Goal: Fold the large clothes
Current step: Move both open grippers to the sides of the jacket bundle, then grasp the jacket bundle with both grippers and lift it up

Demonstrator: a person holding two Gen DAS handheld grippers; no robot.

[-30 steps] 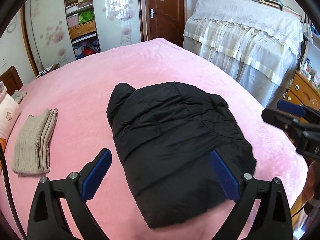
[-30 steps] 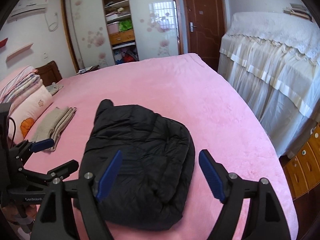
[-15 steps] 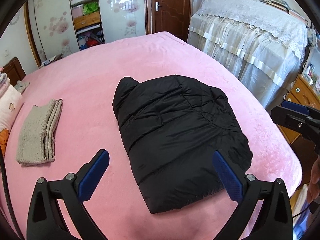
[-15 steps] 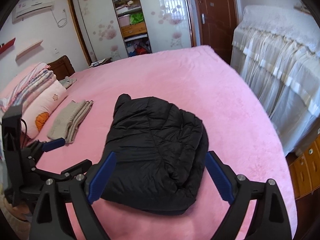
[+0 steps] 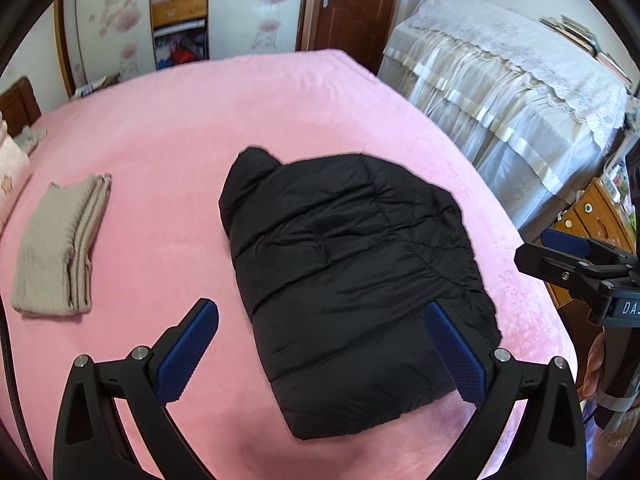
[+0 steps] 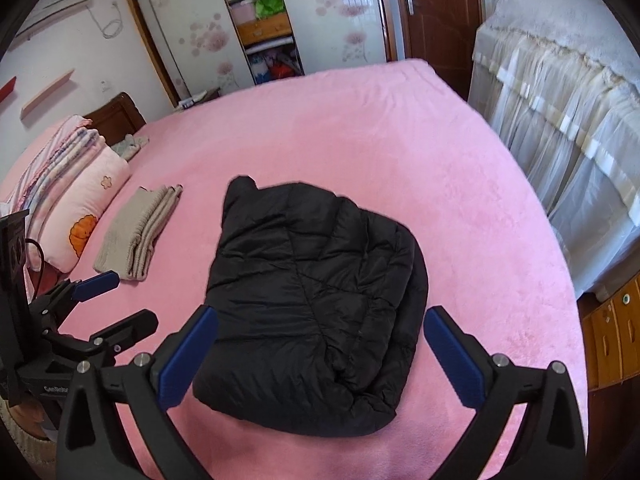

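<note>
A black puffer jacket (image 5: 352, 280) lies folded into a compact, roughly rectangular bundle on a bed covered with a pink plush blanket (image 5: 180, 128). The bundle sits near the bed's near edge, its quilted surface facing up and a rounded lump of fabric poking out at its far left corner.

The left gripper (image 5: 320, 348) hovers above the near end of the jacket. Its two blue-padded fingers (image 5: 188, 350) stand wide apart with nothing between them, and they touch neither the jacket nor the blanket.

The right gripper (image 6: 320, 354) hovers over the jacket's near edge in the same way. Its jaws are opening and stand wide, with only air between the pads; the jacket lies below them, untouched. In the left wrist view this gripper appears at the right edge of the bed, with part of the person's hand (image 5: 596, 364) around its handle.

To the left of the jacket, well apart from it, a folded beige knit garment (image 5: 60, 248) rests on the blanket. Farther left, at the head of the bed, lies a pink pillow (image 6: 84, 216) with an orange cartoon print, beside a stack of folded striped bedding (image 6: 60, 152).
</note>
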